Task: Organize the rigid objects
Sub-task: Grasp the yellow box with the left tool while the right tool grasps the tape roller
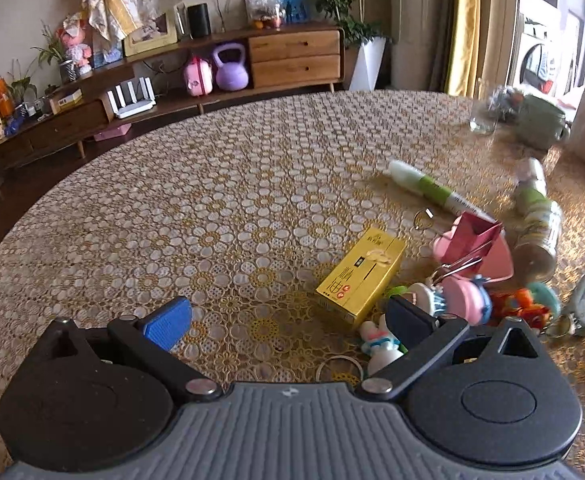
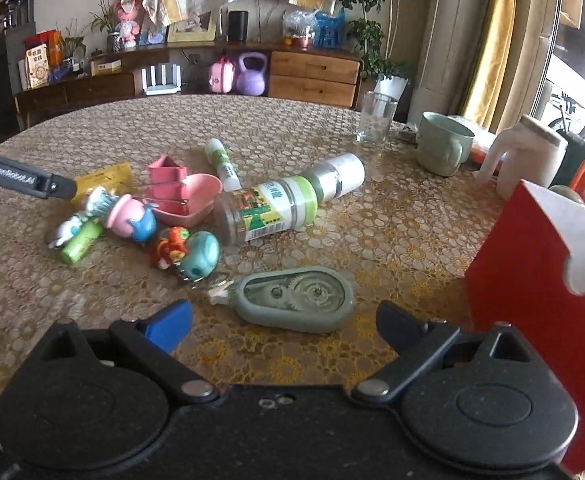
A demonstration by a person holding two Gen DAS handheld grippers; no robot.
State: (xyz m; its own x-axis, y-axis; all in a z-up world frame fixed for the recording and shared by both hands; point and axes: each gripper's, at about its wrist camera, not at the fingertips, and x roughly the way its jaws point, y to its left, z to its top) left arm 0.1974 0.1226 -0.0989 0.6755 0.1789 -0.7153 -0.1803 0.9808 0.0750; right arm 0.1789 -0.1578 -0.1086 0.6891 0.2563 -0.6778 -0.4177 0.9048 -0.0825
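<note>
A pile of small items lies on the lace-covered table (image 1: 212,200). A yellow box (image 1: 362,276) lies just ahead of my open, empty left gripper (image 1: 288,316), with a white bunny keychain (image 1: 380,344) by its right finger. In the right wrist view my open, empty right gripper (image 2: 284,320) is just behind a grey-green correction tape (image 2: 296,300). Beyond lie a spice jar (image 2: 288,200) on its side, a teal and orange toy (image 2: 188,252), a pink heart dish (image 2: 188,200) holding a pink binder clip (image 2: 166,180), a glue stick (image 2: 222,160) and a green tube (image 2: 80,244).
A red and white box (image 2: 544,280) stands close at the right. A glass (image 2: 374,118), a green mug (image 2: 442,144) and a white jug (image 2: 528,156) stand at the far right. The left gripper's arm (image 2: 24,180) reaches in from the left. A wooden sideboard (image 1: 292,56) stands behind the table.
</note>
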